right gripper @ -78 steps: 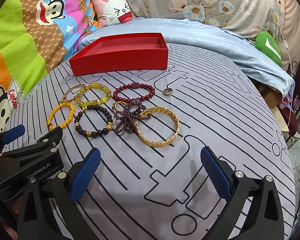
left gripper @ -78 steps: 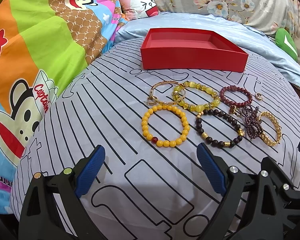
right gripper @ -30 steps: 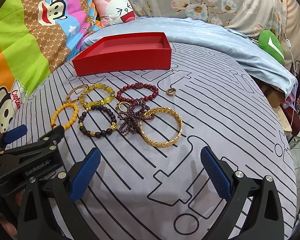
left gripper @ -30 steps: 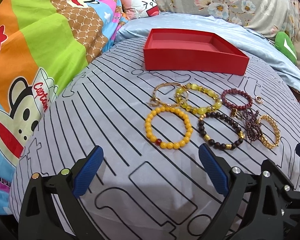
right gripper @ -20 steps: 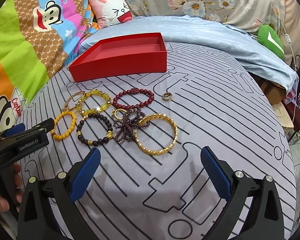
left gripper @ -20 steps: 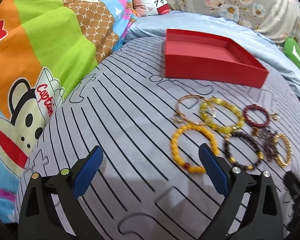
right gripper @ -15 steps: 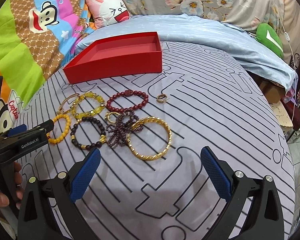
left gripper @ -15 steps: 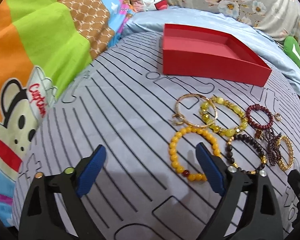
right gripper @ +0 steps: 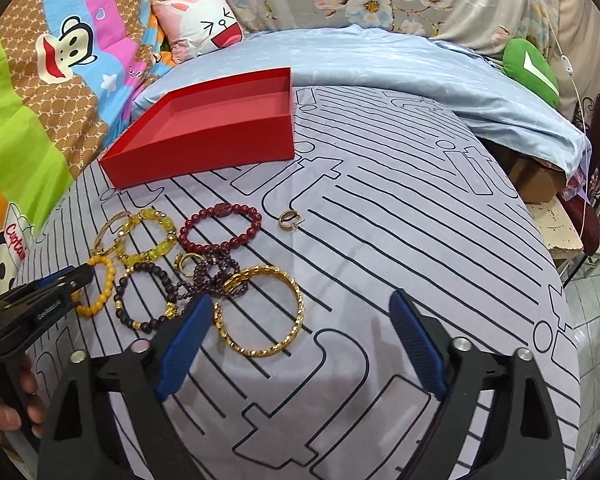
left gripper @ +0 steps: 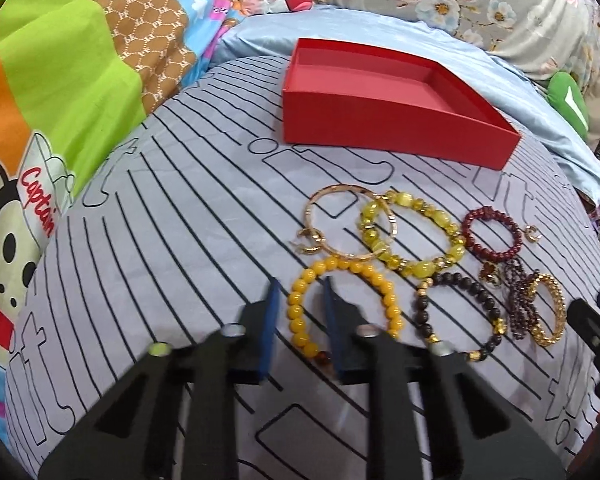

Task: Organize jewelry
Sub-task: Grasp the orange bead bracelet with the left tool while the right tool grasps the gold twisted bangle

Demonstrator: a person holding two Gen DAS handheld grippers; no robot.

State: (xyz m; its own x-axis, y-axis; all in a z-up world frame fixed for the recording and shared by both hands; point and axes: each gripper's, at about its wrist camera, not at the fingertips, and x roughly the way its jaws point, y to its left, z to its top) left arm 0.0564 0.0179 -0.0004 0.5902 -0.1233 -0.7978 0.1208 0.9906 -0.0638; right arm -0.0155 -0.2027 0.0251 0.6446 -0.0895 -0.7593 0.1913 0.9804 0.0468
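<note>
A bed under a grey sheet [right gripper: 400,208] with black line patterns carries everything. The red box [left gripper: 380,120] at the back is empty. In front of it lie seven bracelets and two small gold rings. The left tongs [left gripper: 298,320], narrowed to a small gap, straddle the near-left side of the yellow bead bracelet [left gripper: 342,304]. The right tongs [right gripper: 300,336] gape wide, holding nothing, over the gold chain bangle [right gripper: 260,312].

Seven bracelets [right gripper: 259,310], two small rings [right gripper: 287,218], one red box [right gripper: 204,136] and two cushions [right gripper: 204,28] lie on the bed.
</note>
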